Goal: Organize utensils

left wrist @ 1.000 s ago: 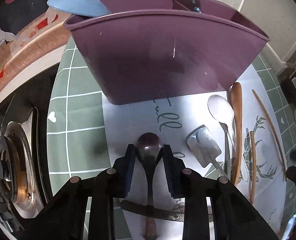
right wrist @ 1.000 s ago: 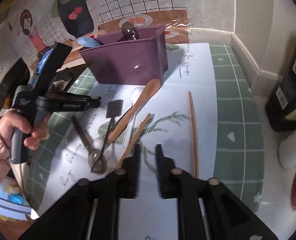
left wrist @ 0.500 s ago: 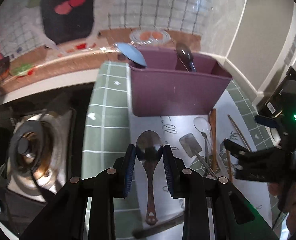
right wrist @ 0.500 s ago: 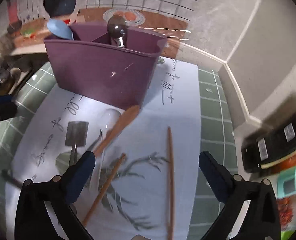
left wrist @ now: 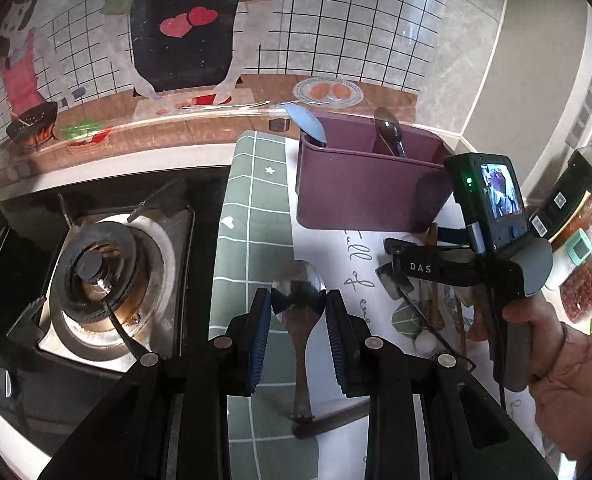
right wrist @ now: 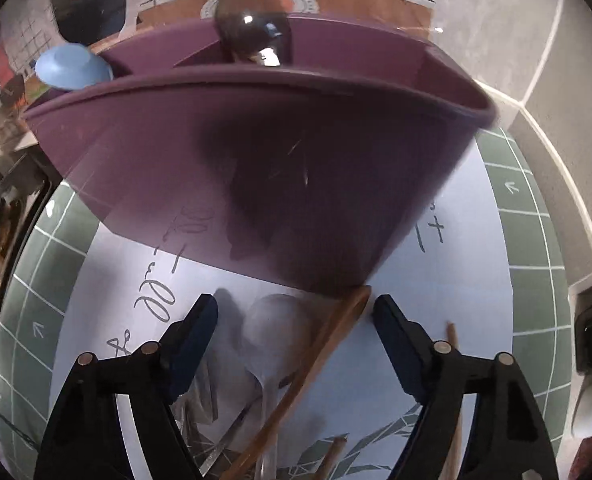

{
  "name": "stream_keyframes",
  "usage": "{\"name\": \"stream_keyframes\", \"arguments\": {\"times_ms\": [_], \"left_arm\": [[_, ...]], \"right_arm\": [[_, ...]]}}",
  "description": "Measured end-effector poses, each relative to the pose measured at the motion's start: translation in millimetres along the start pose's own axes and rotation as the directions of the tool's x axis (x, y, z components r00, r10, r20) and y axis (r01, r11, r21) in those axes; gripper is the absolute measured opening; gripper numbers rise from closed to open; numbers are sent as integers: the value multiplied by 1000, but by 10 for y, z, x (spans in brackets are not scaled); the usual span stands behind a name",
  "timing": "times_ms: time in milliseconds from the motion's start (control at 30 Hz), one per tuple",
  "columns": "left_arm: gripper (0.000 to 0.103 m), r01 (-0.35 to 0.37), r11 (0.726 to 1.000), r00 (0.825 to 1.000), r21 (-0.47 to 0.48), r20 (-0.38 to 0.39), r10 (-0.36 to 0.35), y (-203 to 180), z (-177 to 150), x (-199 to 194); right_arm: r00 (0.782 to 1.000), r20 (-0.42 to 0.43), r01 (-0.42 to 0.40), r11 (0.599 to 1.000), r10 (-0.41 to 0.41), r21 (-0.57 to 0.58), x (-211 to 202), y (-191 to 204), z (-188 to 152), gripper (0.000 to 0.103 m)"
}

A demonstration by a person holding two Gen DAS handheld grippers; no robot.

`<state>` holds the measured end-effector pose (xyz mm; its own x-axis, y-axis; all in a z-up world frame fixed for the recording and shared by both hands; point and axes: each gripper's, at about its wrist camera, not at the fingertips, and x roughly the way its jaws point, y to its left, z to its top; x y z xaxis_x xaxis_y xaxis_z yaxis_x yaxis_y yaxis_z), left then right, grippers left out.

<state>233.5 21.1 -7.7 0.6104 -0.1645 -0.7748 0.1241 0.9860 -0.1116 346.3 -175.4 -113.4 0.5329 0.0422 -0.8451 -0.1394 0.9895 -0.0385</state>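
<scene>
Presently two spoons stand in the purple plastic caddy (left wrist: 360,188), the left claw (left wrist: 298,328) pinches a steel spoon (left wrist: 298,292) aloft, and the right claw (right wrist: 296,320), its jaws just narrowing yet spread, straddles a wooden spoon (right wrist: 296,376) among utensils left on the table.

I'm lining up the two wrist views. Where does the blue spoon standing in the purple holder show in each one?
Left wrist view: the blue spoon sits upper centre, poking out of the left end of the purple holder.
Right wrist view: the blue spoon sits upper left, again at the purple holder's left end.
Shared landmark: the dark metal spoon standing in the holder, right of the blue one.
</scene>
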Motion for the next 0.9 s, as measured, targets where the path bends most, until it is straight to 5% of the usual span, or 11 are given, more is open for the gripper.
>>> {"name": "stream_keyframes", "arguments": {"times_ms": [233,567,900], "left_arm": [[29,23,1000,1000,-4,22,-22,-35,-29,-119],[29,123,991,988,-54,102,-117,60,-175,-447],[29,180,983,964,18,197,-180,-116,16,-831]], "right_arm": [[1000,-12,-19,999,19,-47,-197,126,-130,12],[974,59,-220,975,218,30,-1077,-78,-484,12],[951,215,-233,972,223,23,-1924,-89,-482,12]]}}
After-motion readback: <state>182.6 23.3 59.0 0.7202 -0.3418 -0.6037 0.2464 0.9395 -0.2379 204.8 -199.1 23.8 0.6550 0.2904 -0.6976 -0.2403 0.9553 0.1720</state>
